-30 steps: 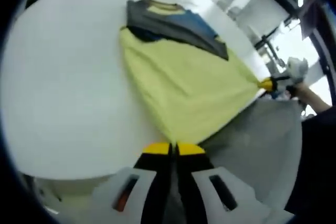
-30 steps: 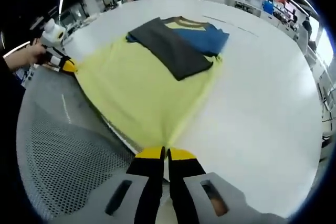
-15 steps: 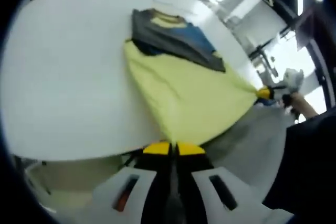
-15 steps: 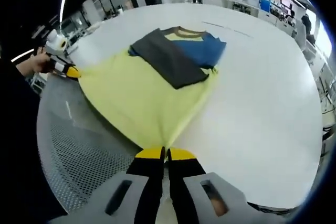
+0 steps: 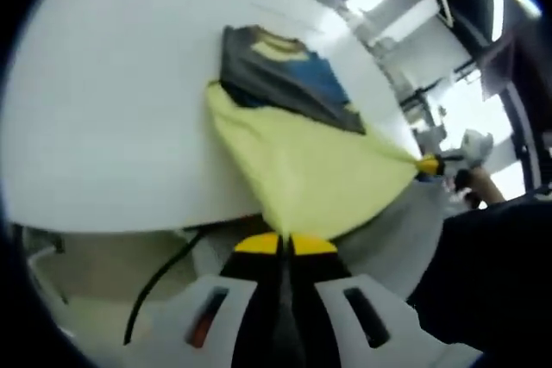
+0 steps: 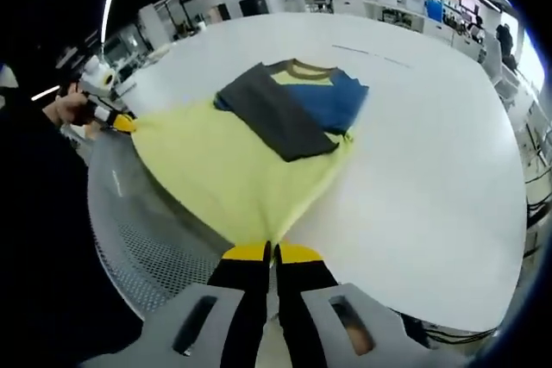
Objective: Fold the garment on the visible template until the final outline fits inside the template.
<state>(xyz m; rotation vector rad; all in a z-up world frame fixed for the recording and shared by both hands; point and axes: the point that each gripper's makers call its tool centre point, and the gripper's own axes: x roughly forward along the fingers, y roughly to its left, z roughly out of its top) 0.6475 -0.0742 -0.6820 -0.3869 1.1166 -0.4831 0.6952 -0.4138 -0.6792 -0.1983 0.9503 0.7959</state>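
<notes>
i have both grippers clamped on the yellow garment (image 6: pixel 224 174): left gripper (image 5: pixel 283 243) and right gripper (image 6: pixel 271 252) at lower centre, above the white counter (image 6: pixel 431 144).

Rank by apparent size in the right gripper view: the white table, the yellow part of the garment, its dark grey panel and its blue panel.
Largest to smallest:
1. white table
2. yellow part of the garment
3. dark grey panel
4. blue panel
The panels lie farther from the camera, so their sizes are understated.
</notes>
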